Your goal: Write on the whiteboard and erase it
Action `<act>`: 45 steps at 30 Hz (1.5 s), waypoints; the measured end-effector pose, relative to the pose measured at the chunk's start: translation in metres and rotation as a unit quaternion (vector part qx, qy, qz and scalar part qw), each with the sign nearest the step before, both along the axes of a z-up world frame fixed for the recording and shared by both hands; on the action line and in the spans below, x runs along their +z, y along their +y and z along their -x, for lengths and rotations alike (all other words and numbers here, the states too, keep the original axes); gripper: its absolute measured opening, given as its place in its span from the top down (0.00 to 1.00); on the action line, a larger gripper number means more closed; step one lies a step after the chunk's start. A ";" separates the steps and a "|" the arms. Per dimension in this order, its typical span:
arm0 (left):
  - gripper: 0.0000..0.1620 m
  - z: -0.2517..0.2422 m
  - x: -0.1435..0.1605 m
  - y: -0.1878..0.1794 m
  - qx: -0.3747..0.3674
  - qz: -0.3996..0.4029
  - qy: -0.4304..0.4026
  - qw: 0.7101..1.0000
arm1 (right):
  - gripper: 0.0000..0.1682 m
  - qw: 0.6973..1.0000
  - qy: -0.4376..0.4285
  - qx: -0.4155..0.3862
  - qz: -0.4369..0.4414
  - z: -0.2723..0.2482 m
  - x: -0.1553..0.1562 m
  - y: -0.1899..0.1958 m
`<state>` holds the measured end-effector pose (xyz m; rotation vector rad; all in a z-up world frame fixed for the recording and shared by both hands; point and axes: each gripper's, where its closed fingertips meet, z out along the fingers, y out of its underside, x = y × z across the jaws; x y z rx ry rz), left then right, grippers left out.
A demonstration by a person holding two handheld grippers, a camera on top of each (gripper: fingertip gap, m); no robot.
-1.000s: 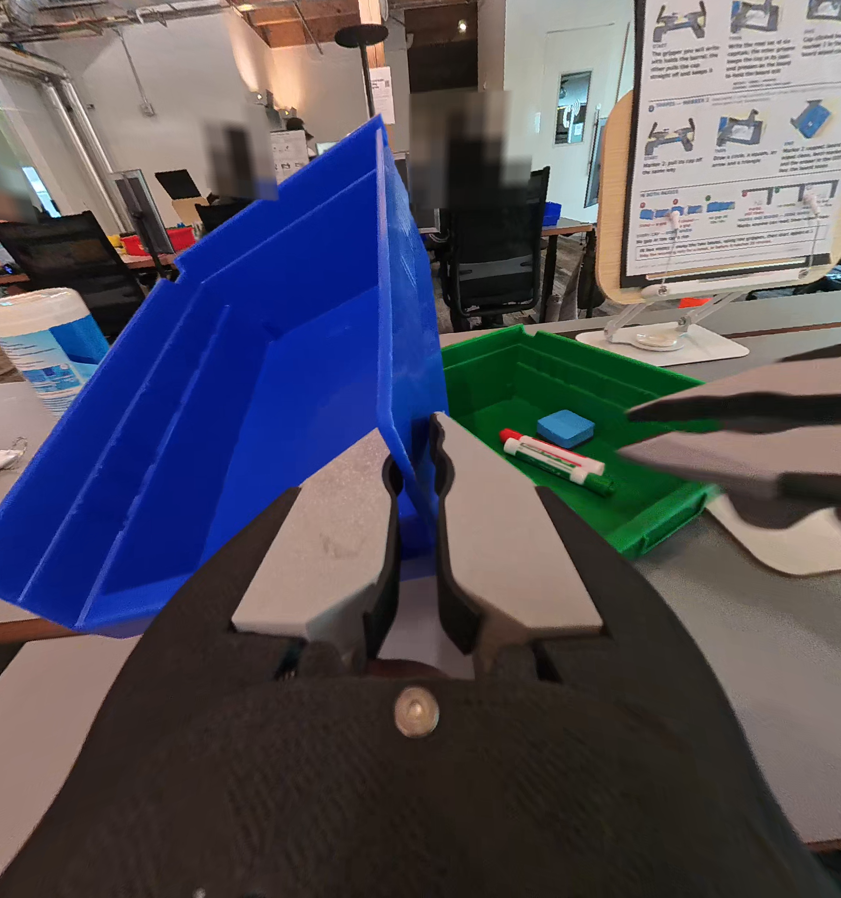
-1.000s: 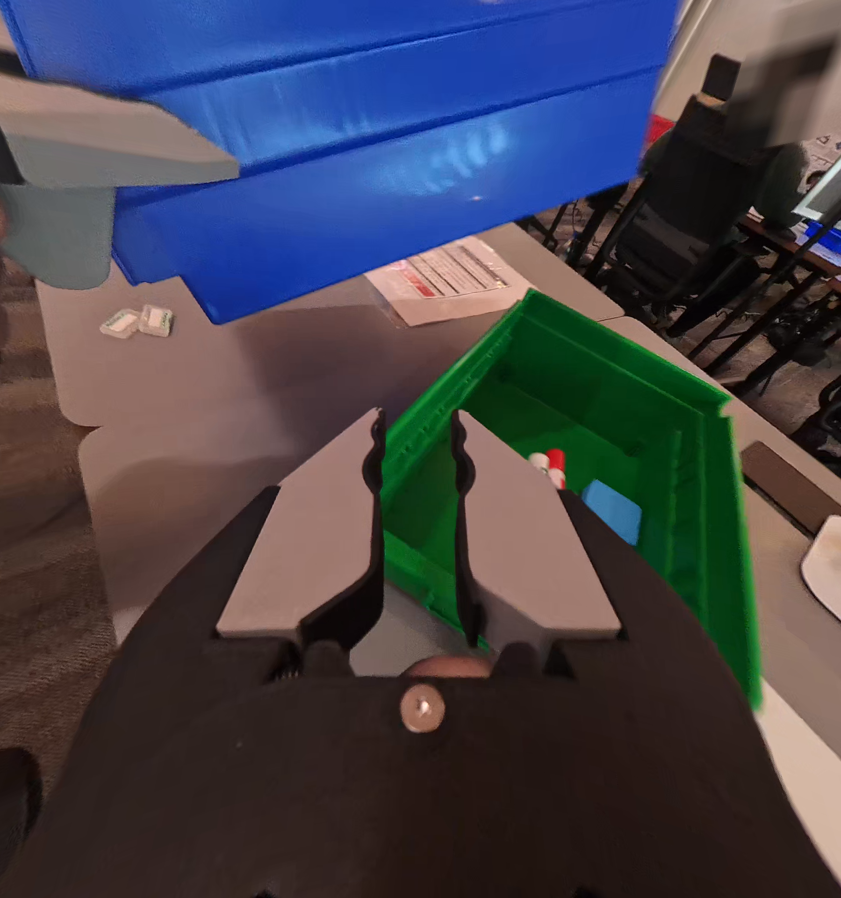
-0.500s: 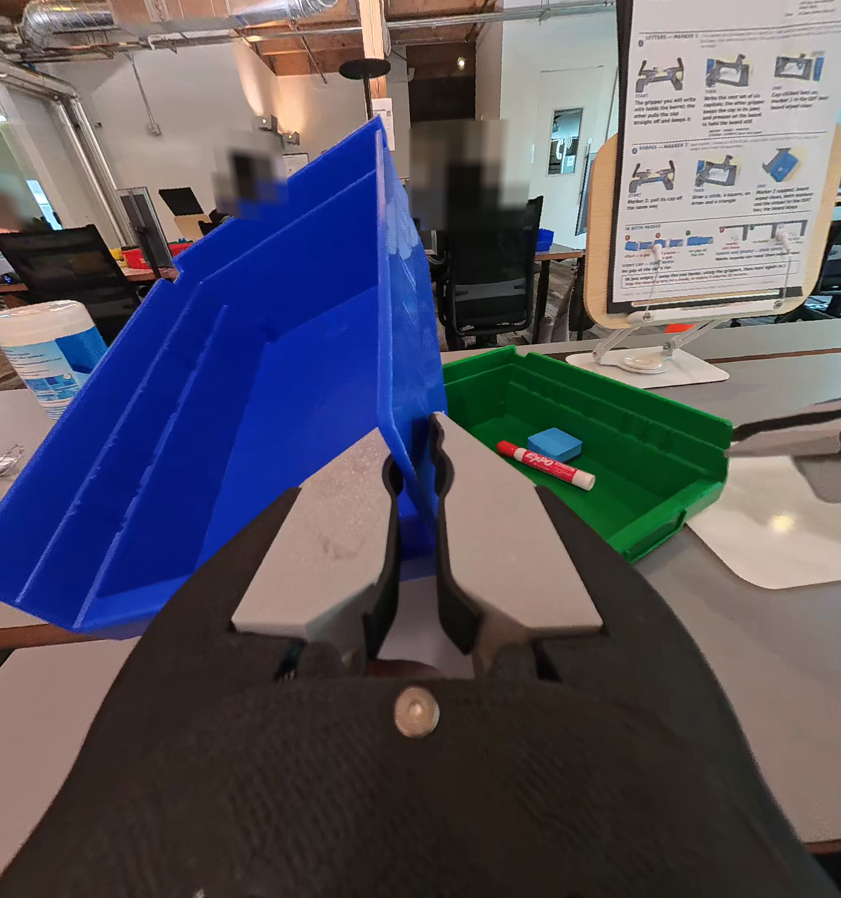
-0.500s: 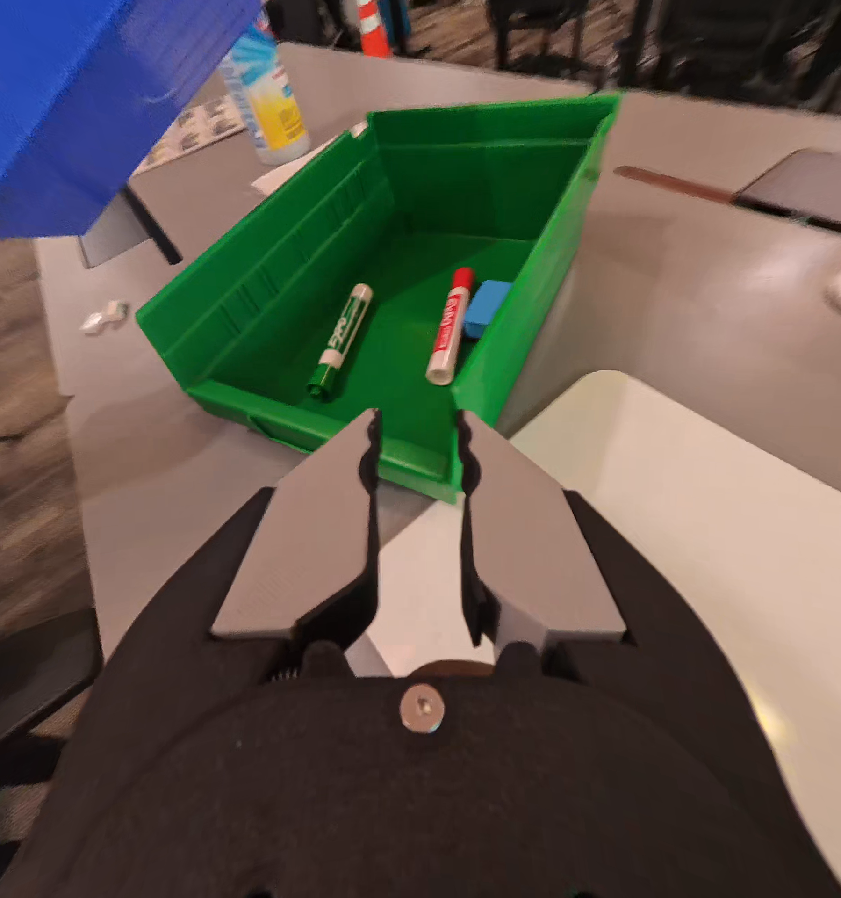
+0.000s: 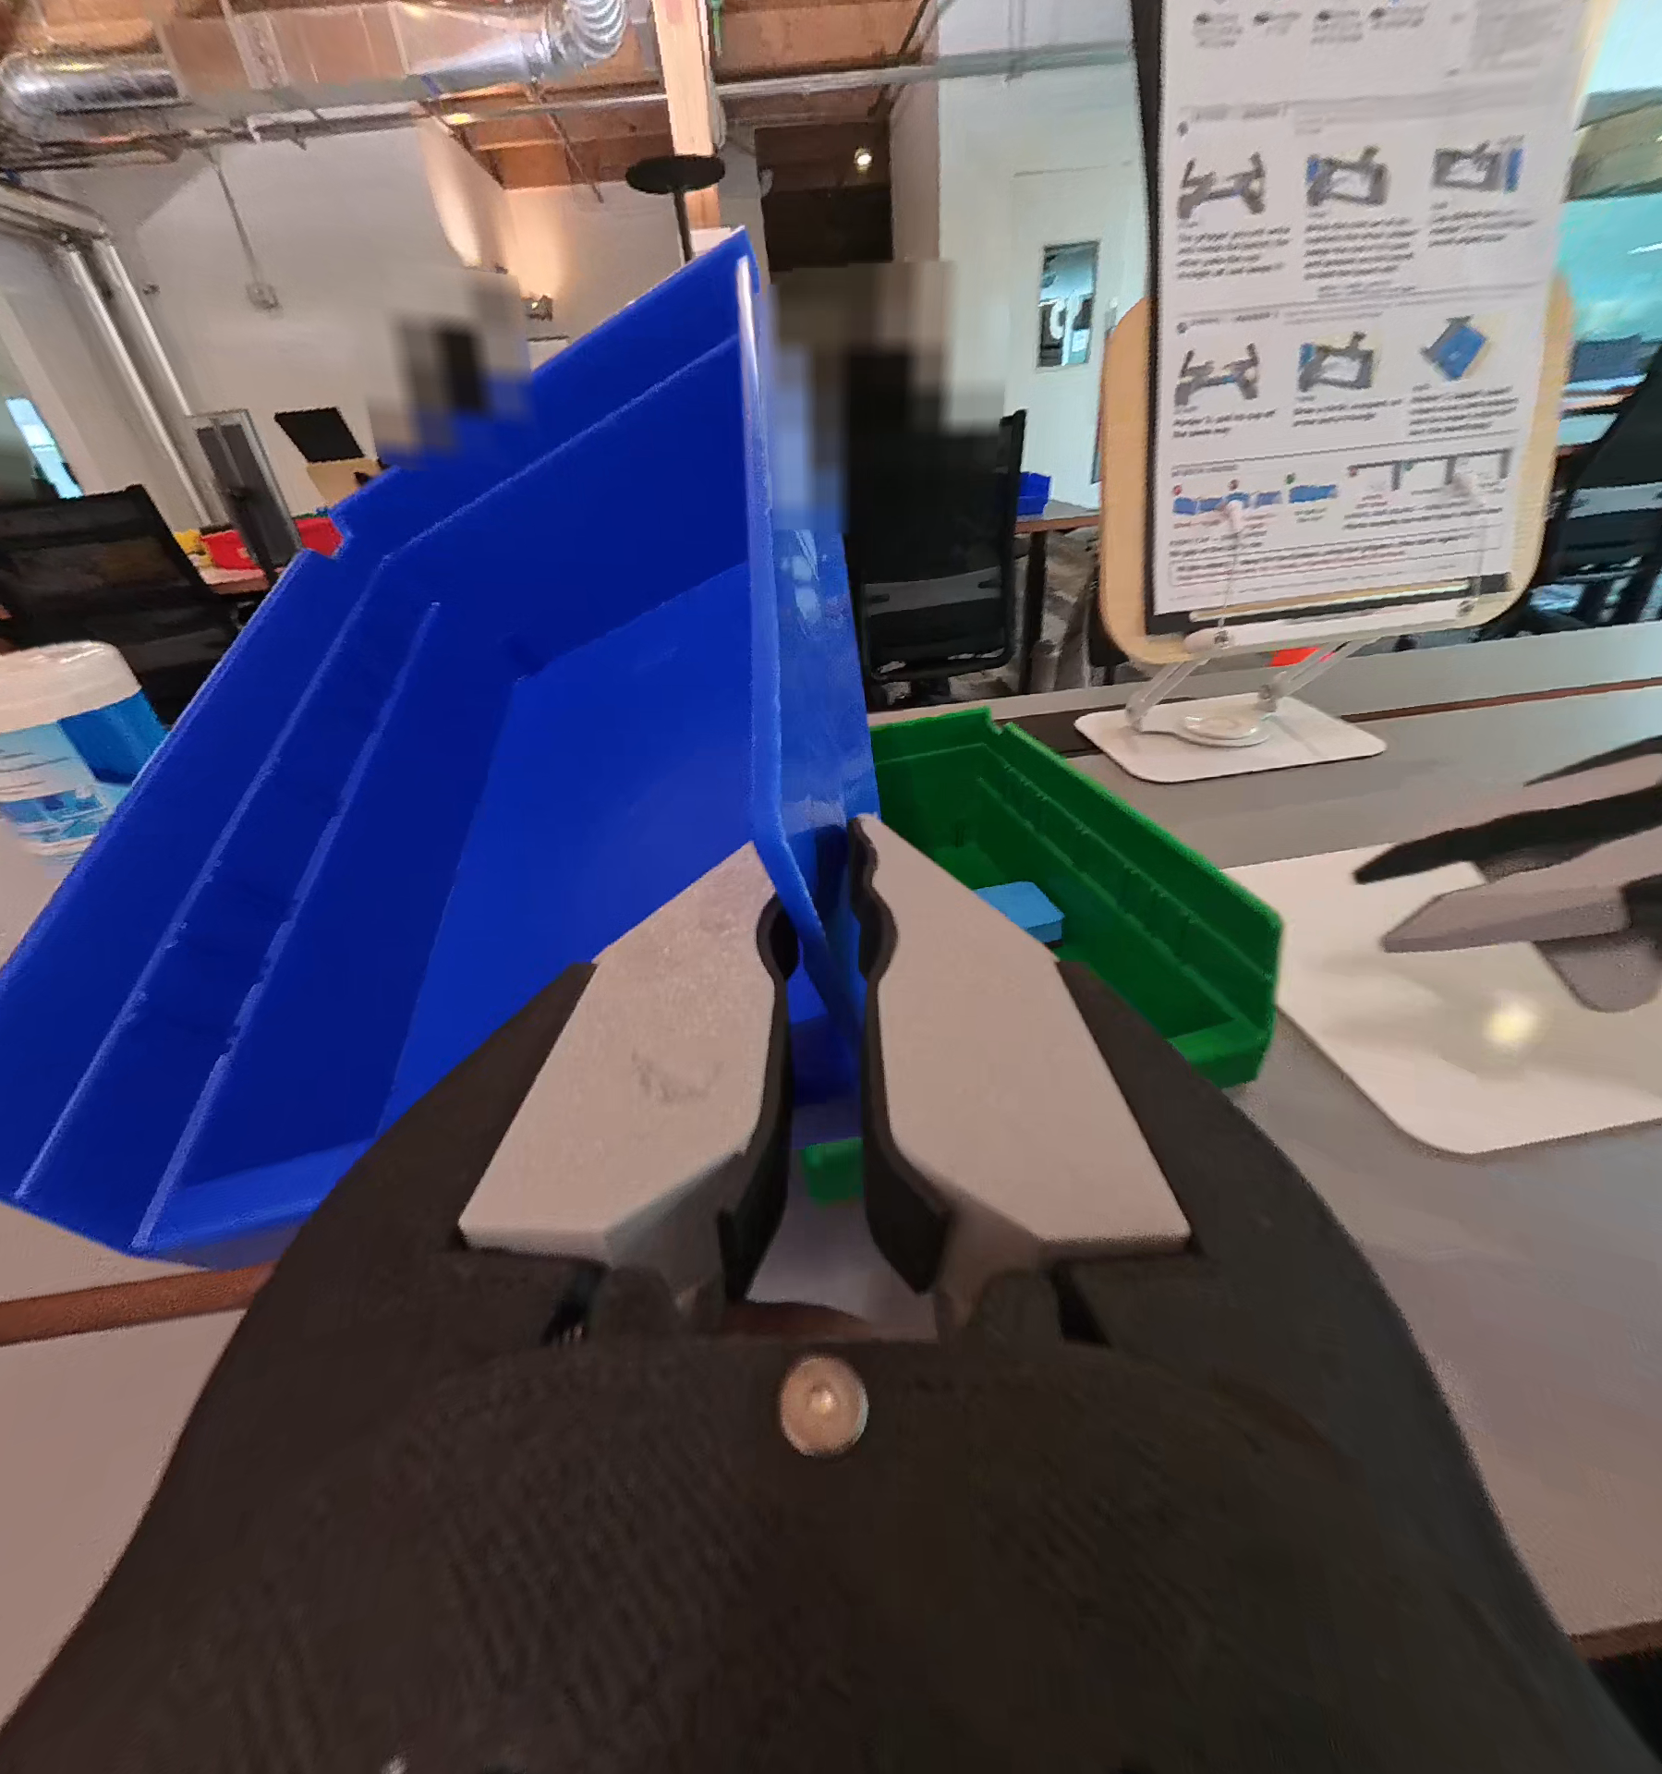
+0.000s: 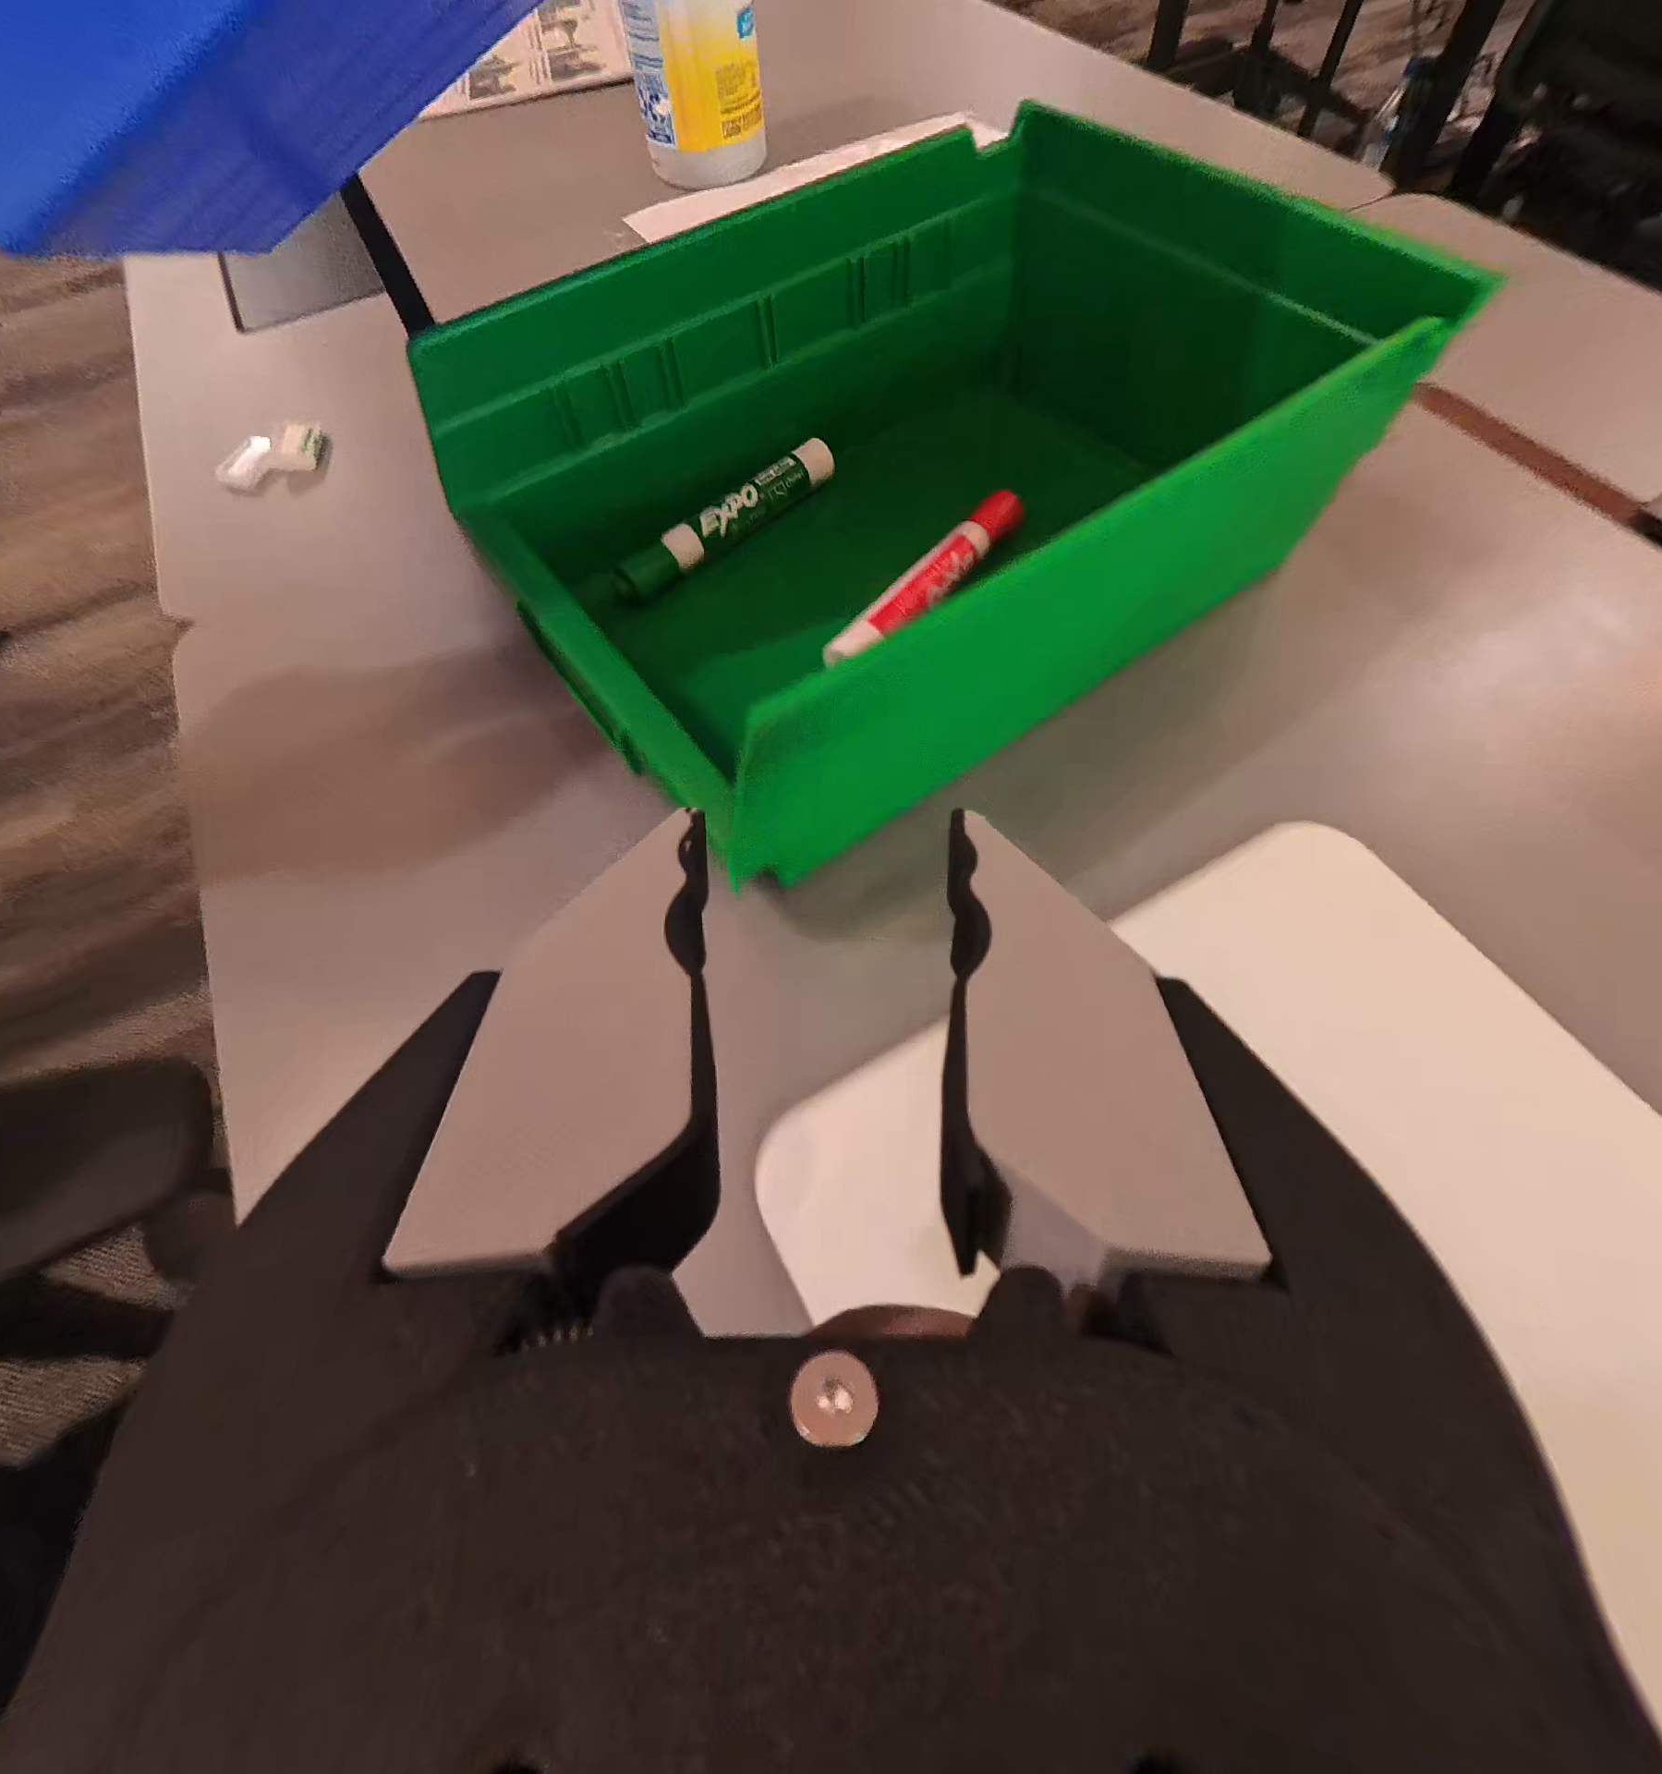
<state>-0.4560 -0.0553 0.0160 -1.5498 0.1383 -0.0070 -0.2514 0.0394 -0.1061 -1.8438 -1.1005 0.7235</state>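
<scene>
Right gripper [image 6: 827, 845] now stands with its jaws parted and empty; half a second ago they were nearly together. It hovers over the near-left corner of the whiteboard [image 6: 1383, 1104], pointed at the near corner of the green bin [image 6: 903, 758]. The view has also drawn closer to the bin than in the earlier frames.

Left gripper [image 5: 822, 888] remains clamped on the side wall of the blue bin [image 5: 424, 864], holding that bin tilted and raised off the grey table [image 5: 1479, 1296], as in both earlier frames. The blue bin now covers more of the green bin in the left wrist view, so only the blue eraser [image 5: 1019, 907] shows there.

Contents of the green bin:
- Green marker [image 6: 726, 518], lying toward the left wall, cap at the near end.
- Red marker [image 6: 923, 576], lying to the right of the green marker, well apart from it.
- Eraser, hidden in the right wrist view.

A wipes canister [image 6: 702, 86] stands on the table beyond the bin.

Task status, as a judgement: the whiteboard surface is blank where visible, so writing has not begun. The opening of the right jaws indicates preparation to pick a marker; the red marker lies nearer the jaw line. Both markers appear capped, so cap removal must precede writing.
</scene>
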 end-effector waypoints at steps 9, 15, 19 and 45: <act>0.98 -0.109 0.025 -0.007 -0.125 -0.015 0.025 0.992 | 0.72 0.991 0.000 -0.117 -0.057 -0.232 0.047 -0.039; 0.98 -0.242 0.034 0.000 -0.240 0.008 0.077 0.968 | 0.72 0.974 0.045 -0.216 -0.049 -0.365 0.067 -0.063; 0.98 -0.344 0.017 0.002 -0.322 0.031 0.105 0.940 | 0.72 0.966 0.065 -0.247 -0.051 -0.413 0.073 -0.079; 0.80 -0.568 -0.102 -0.004 -0.477 0.180 0.099 0.855 | 0.71 0.908 -0.033 -0.417 0.036 -0.532 0.007 -0.066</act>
